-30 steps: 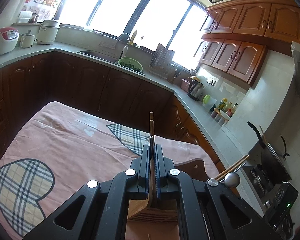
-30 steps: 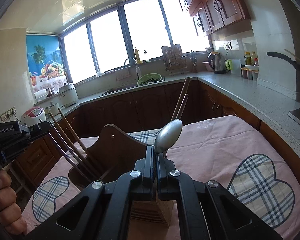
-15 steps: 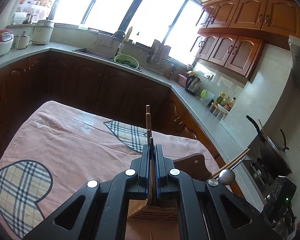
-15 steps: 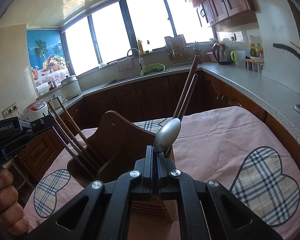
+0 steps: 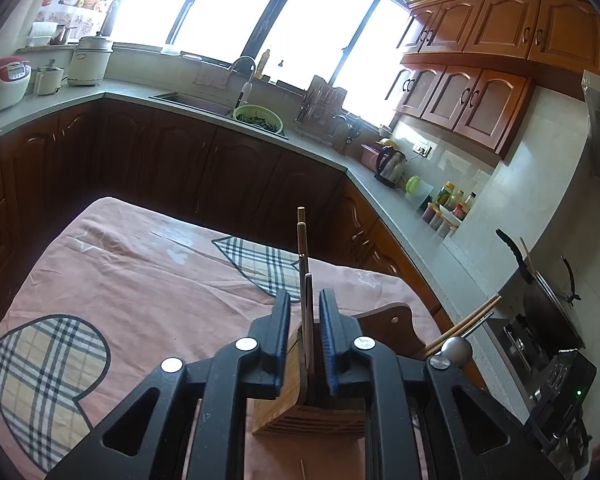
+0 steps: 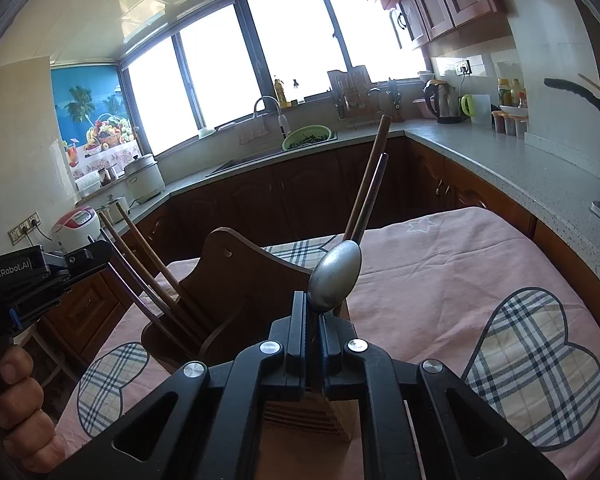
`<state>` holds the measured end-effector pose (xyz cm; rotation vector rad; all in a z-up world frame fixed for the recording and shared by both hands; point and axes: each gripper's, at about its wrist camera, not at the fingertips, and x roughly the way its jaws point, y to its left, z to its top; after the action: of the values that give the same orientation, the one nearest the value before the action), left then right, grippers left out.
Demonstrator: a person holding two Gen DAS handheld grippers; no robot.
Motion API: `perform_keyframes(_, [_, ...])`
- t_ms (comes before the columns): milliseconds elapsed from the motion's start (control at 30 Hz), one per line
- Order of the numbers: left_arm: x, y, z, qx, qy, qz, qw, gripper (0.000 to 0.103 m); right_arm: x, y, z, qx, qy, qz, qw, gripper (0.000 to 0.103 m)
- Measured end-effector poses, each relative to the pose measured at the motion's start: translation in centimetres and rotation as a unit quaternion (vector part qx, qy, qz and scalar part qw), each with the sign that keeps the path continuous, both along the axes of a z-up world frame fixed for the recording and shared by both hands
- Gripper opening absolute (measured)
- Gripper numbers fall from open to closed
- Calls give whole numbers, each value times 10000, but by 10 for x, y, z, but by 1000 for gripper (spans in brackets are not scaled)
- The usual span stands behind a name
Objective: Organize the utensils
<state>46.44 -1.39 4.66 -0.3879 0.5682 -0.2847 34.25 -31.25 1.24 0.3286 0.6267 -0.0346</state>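
Left gripper: my jaws are opening, the chopsticks standing upright between them, pads no longer pressing.
Utensil holder: wooden, on the pink cloth, more chopsticks leaning in its left compartment.
Right gripper: my jaws are just starting to part, the metal spoon still between them, bowl up, above the holder.

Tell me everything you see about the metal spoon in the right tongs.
The dull grey metal spoon stands nearly upright, its oval bowl on top with the rounded back toward the camera. Its handle runs down between the right tongs, whose jaws are just opening, into the light wooden utensil block. Two brown chopsticks rise behind it.
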Motion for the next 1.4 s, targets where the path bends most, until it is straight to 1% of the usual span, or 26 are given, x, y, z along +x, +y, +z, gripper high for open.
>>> perform_keyframes(33, [-2,1,1,-12,-17,29,10000,25,-1,0,0,18,7,-10,10000,9])
perform_keyframes(67, [-4,1,1,-2,-22,39,10000,25,-1,-1,0,34,13,-25,10000,10])
perform_keyframes(100, [-5,0,1,5,-16,28,10000,26,-2,-2,0,57,15,-42,10000,14])
perform_keyframes(133, [-7,-1,1,11,-2,23,10000,28,-3,-3,0,89,14,-58,9999,22])
perform_keyframes(167, [-8,-1,1,12,9,21,10000,32,-5,-5,0,122,8,-73,9999,26])
perform_keyframes(200, [-10,-1,2,16,19,25,10000,34,-7,-6,0,146,-5,-88,9999,34])
perform_keyframes(233, [-13,0,2,13,19,33,10000,38,-9,-6,0,152,-18,-100,9998,36])
perform_keyframes(300, [-19,2,3,-2,16,69,10000,45,-13,-8,1,162,-31,-134,9998,37])
perform_keyframes(367, [-28,7,3,-27,45,140,9999,59,-18,-10,3,215,-59,-171,9996,41])
perform_keyframes(400, [-34,10,4,-55,56,175,9998,63,-21,-11,4,229,-76,-198,9995,45])
perform_keyframes(467, [-48,14,4,-88,50,226,9997,76,-29,-13,7,254,-134,-254,9993,51])
perform_keyframes(533, [-63,16,3,-35,55,312,9995,85,-38,-14,10,267,-211,-313,9989,66])
perform_keyframes(600, [-79,17,2,-8,79,344,9994,87,-47,-13,13,318,-292,-332,9985,73])
perform_keyframes(667, [-93,20,0,-24,162,349,9993,92,-56,-10,14,342,-321,-309,9984,75])
perform_keyframes(767, [-112,24,0,-108,259,331,9991,93,-66,-6,16,371,-308,-257,9985,79])
perform_keyframes(833, [-123,29,1,-89,327,331,9989,94,-75,-3,18,418,-319,-244,9983,81])
perform_keyframes(967, [-150,36,0,-68,449,391,9982,96,-96,4,20,533,-337,-231,9977,82])
perform_keyframes(1200, [-187,46,2,-45,742,432,9963,96,-129,17,23,653,-298,-140,9973,85])
perform_keyframes(1300, [-203,50,6,-20,720,472,9963,96,-142,24,28,631,-329,-67,9974,85])
perform_keyframes(1400, [-225,51,9,91,602,523,9968,98,-157,27,32,647,-394,-23,9971,88])
